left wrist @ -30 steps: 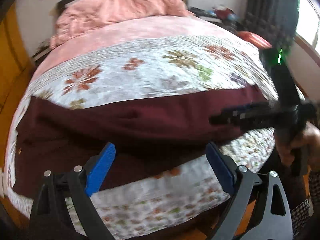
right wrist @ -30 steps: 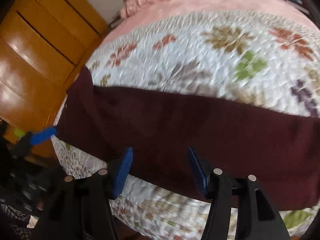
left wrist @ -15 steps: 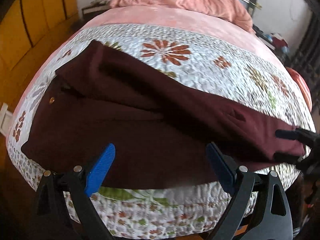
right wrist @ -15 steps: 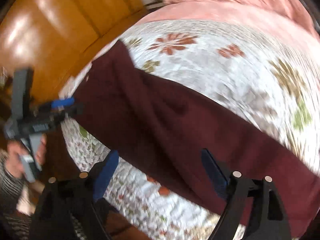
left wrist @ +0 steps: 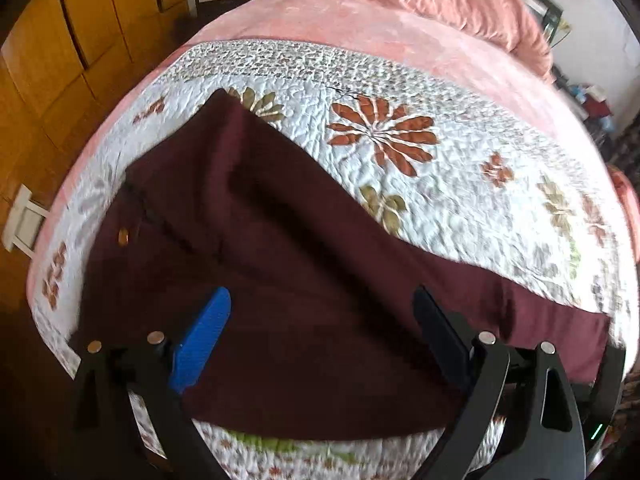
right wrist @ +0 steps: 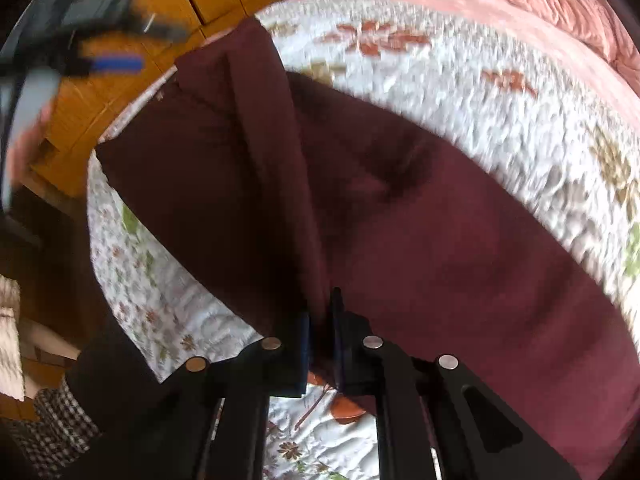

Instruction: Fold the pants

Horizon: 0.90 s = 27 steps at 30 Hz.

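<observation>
Maroon cloth is my landmark: the pants [left wrist: 304,280] lie spread across the near part of the floral quilt [left wrist: 460,184]. Left of them I see the wooden wardrobe [left wrist: 60,60]. Over their near edge my left gripper [left wrist: 320,332] hovers with its jaws wide and nothing between them. Rightward, my right gripper [right wrist: 320,332] is clamped on the pants' near edge, lifting a fold.

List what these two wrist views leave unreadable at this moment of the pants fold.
- Right wrist view: motion blur smears the left gripper; its jaw state is unreadable.
- Right wrist view: the right gripper covers the pants edge it pinches.
- Left wrist view: the pants' right end is hidden behind dark gear.
</observation>
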Tool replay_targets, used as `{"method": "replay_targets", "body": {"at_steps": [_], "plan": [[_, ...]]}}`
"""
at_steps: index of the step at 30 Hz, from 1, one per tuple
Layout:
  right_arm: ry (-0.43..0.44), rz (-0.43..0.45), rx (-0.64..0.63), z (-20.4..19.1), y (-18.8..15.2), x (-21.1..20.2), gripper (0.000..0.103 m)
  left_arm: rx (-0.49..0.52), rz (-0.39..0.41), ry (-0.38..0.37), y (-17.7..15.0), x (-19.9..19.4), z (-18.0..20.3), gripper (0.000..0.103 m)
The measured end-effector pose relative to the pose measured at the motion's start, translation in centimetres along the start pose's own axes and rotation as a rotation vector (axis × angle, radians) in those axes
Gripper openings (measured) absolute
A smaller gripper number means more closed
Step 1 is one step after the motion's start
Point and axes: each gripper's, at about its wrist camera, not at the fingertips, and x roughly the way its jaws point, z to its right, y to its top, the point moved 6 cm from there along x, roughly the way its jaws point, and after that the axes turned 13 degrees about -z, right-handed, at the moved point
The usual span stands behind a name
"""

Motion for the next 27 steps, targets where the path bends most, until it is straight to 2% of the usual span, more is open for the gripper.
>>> {"method": "replay_targets", "body": {"at_steps": [2,5,7,13,18,21,23,24,27], "plan": [[0.035,0.011,0.042,0.4,0.0,0.9,0.01,0.024,-0.064,0.097,2.5,1.5,1.0,0.093],[0.138,0.038,0.11,1.5,-0.3,0.9,0.01,0.044,-0.156,0.22,5.3,3.8,1.5,0.093],[0.178,0.052,0.133,1.8,-0.5,0.8,0.01,0.052,-0.224,0.265,6.7,5.5,1.8,0.093],[0.219,0.06,0.154,2.1,-0.7,0.7,0.01,0.047,-0.309,0.361,9.3,8.2,1.8,0.093],[0.23,0.067,0.16,2.3,-0.4,1.0,0.01,0.058,-0.455,0.419,10.7,11.4,1.5,0.093],[0.228,0.07,0.16,2.4,-0.2,1.1,0.01,0.068,-0.505,0.432,10.7,12.4,1.3,0.093],[0.227,0.07,0.157,2.4,-0.2,1.1,0.01,0.062,-0.51,0.409,10.7,12.2,1.1,0.09],[0.225,0.07,0.153,2.4,-0.2,1.1,0.01,0.059,-0.506,0.401,10.7,12.1,1.0,0.079],[0.227,0.073,0.152,2.4,-0.3,1.1,0.01,0.024,-0.486,0.333,10.3,10.9,-0.2,0.064]]}}
